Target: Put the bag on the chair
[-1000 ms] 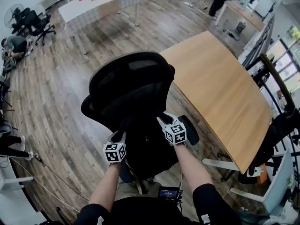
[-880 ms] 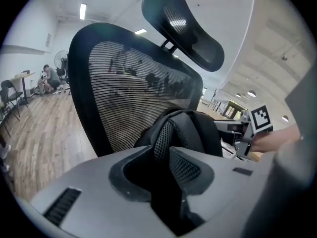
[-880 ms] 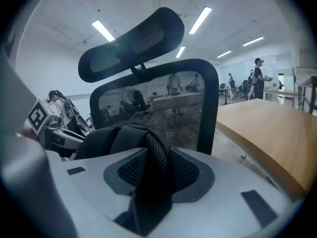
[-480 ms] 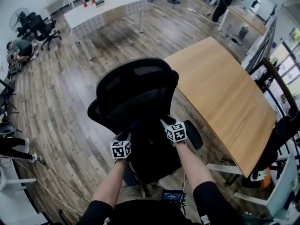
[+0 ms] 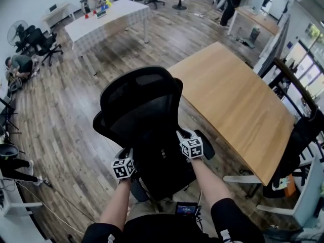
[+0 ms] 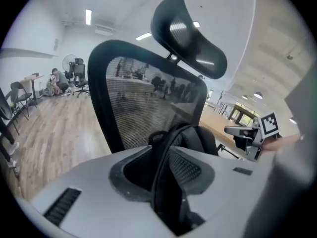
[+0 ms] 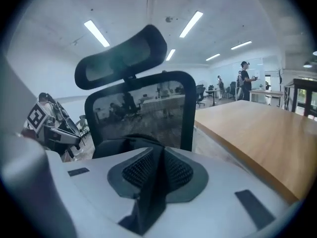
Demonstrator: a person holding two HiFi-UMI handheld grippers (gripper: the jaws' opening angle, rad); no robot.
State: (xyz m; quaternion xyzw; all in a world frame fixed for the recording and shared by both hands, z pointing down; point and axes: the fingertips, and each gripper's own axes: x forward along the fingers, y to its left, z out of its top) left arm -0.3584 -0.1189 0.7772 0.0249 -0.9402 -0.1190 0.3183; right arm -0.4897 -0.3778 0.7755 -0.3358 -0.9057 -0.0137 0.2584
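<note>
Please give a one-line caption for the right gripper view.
Right gripper, jaws closing on the bag strap, facing the chair.

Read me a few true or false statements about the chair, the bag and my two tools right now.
1. The bag lies on the chair. True.
2. The right tool has nothing between its jaws. False: its closing jaws pinch a black strap.
3. The wooden desk stands left of the chair. False: it stands to the right.
4. A second strap runs between the left tool's jaws. True.
</note>
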